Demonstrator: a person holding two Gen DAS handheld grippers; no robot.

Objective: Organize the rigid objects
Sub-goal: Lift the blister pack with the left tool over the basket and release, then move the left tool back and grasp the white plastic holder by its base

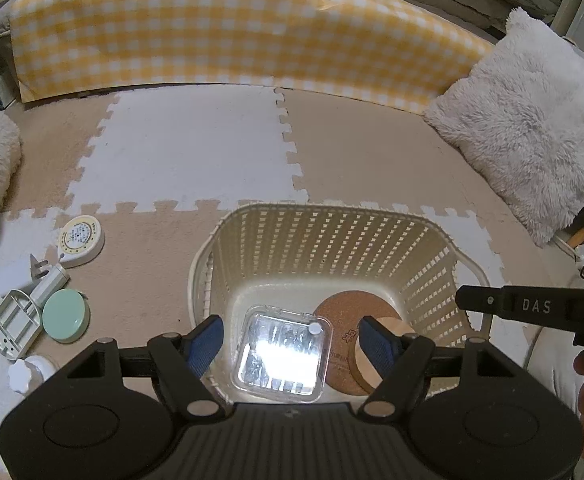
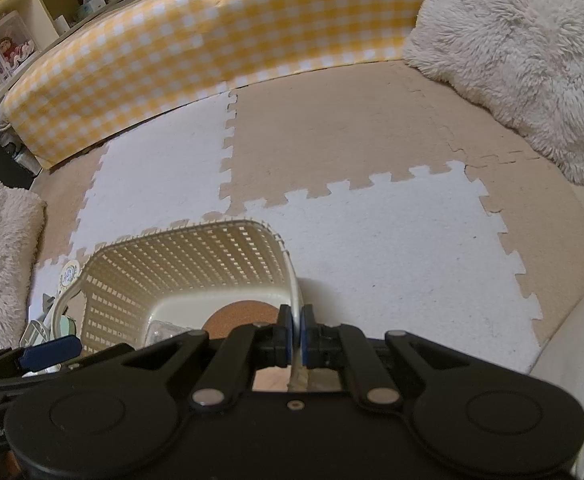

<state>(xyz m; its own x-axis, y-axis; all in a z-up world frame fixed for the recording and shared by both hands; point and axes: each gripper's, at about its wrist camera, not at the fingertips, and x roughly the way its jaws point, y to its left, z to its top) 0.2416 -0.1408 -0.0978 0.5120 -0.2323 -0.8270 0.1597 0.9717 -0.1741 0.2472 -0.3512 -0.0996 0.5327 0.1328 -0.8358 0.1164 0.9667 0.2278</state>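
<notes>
Left wrist view: left tool (image 1: 292,340) nearest, blue pads wide apart, holding nothing, hovering over the near rim of the cream basket (image 1: 432,248). Directly between and below the pads, a clear square box (image 1: 279,356) lies on the basket floor, glare hiding its contents. Beside it a round cork mat (image 1: 342,316) lies flat, with a wooden disc (image 1: 366,364) overlapping its near edge. Outside the basket, on the foam floor mat (image 1: 187,152) to the left: a round tape measure (image 1: 80,240), a mint round tin (image 1: 65,316), a pale plastic clip-like piece (image 1: 15,322) touching the tin, and a white knobbed cap (image 1: 25,372) nearest the camera. Right tool's black body (image 1: 532,308) enters from the right edge at the basket's right rim. Yellow checked panel (image 1: 211,28) behind; fluffy white cushion (image 1: 532,128) far right.

Right wrist view: right tool (image 2: 296,340) with pads pressed together on the basket's (image 2: 187,264) right rim, wall pinched between them. Cork mat (image 2: 239,316) and a corner of the clear box (image 2: 159,330) show inside. Left tool's blue pad (image 2: 49,350) sits at the lower left.
</notes>
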